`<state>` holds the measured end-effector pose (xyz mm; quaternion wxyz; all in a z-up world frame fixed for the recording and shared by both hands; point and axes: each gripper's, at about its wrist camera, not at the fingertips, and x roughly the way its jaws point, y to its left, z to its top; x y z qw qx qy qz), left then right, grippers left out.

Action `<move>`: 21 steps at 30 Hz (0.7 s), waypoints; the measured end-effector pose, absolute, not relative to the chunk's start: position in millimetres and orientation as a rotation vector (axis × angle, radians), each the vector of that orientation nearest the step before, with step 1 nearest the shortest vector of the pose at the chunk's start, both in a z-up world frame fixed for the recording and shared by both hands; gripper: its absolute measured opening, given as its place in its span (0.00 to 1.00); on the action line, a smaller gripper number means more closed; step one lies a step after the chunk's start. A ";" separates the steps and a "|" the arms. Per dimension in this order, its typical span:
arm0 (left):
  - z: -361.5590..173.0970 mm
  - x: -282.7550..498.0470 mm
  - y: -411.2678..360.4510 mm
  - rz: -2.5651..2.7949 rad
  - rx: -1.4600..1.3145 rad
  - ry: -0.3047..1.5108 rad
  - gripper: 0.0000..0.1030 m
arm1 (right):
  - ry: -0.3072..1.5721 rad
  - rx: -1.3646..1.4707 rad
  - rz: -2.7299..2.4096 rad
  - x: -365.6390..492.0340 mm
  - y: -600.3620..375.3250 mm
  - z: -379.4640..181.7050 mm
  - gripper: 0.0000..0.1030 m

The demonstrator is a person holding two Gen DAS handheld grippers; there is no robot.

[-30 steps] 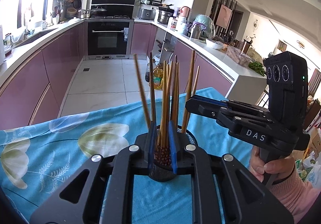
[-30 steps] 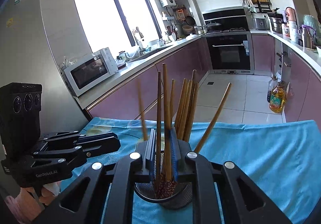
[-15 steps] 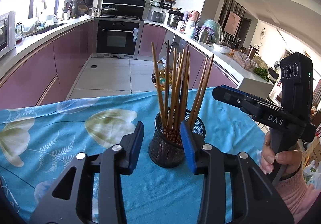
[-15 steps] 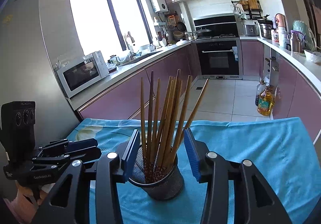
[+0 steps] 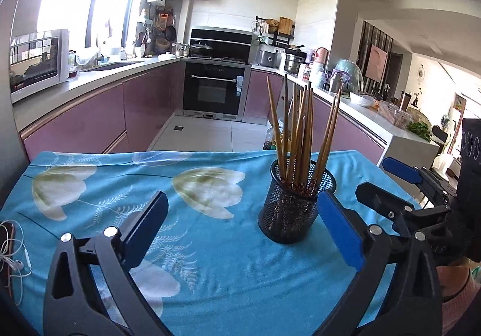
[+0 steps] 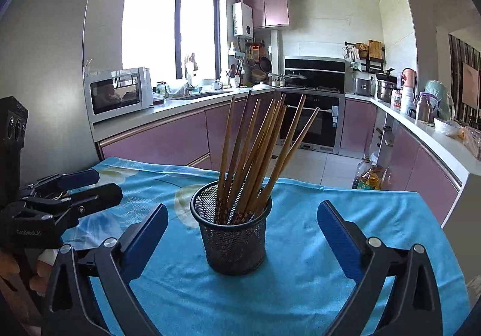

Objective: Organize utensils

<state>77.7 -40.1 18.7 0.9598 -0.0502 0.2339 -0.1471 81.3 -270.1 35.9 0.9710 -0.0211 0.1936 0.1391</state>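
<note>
Both tools, left point(image 5: 240, 227) and right point(image 6: 242, 233), gape empty; we see upright chopsticks point(image 6: 255, 155) in the cup point(image 6: 231, 233), centred ahead of the right.

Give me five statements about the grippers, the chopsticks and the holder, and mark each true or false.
1. The chopsticks stand in the mesh holder. True.
2. The right gripper is shut on the chopsticks. False: it is open and holds nothing.
3. The left gripper is open. True.
4. The holder lies tipped over on the cloth. False: it stands upright.
5. Chopsticks lie loose on the cloth. False: none show there; all those visible are in the holder.
</note>
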 end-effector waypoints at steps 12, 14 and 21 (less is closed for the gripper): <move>17.4 37.6 -18.5 -0.163 -0.108 0.337 0.95 | 0.306 -0.015 0.235 55.6 -265.5 31.6 0.93; 18.6 33.4 -17.2 -0.145 -0.097 0.321 0.95 | 0.293 -0.014 0.234 52.1 -265.3 31.3 0.93; 17.7 22.6 -9.4 -0.111 -0.106 0.294 0.95 | 0.267 -0.014 0.219 44.2 -262.2 30.9 0.93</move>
